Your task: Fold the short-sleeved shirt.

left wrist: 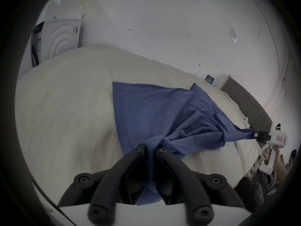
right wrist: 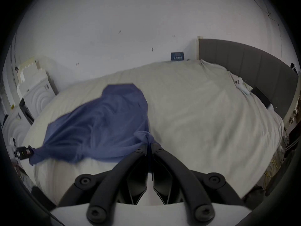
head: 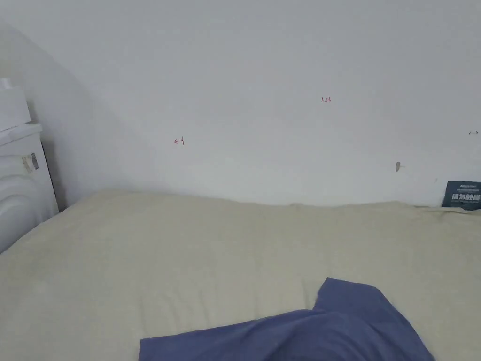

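A blue short-sleeved shirt (head: pixel 305 333) lies on the cream bed cover (head: pixel 188 263), its far part spread flat and one sleeve pointing toward the wall. In the left gripper view my left gripper (left wrist: pixel 150 149) is shut on a bunched edge of the shirt (left wrist: pixel 154 108), with cloth running down between its jaws. Farther right there, my right gripper (left wrist: pixel 254 134) pinches another corner, held by a hand. In the right gripper view my right gripper (right wrist: pixel 149 147) is shut on a gathered knot of the shirt (right wrist: pixel 101 118). The left gripper (right wrist: pixel 30 151) holds the opposite corner at far left, so the near edge is stretched between the two.
A white wall (head: pixel 263 94) runs behind the bed. A white appliance (head: pixel 19 188) stands at the bed's left end. A grey padded headboard (right wrist: pixel 244 63) closes the right end, with a small dark card (head: pixel 462 195) against the wall. Cables hang off the bed's right side (right wrist: pixel 273 164).
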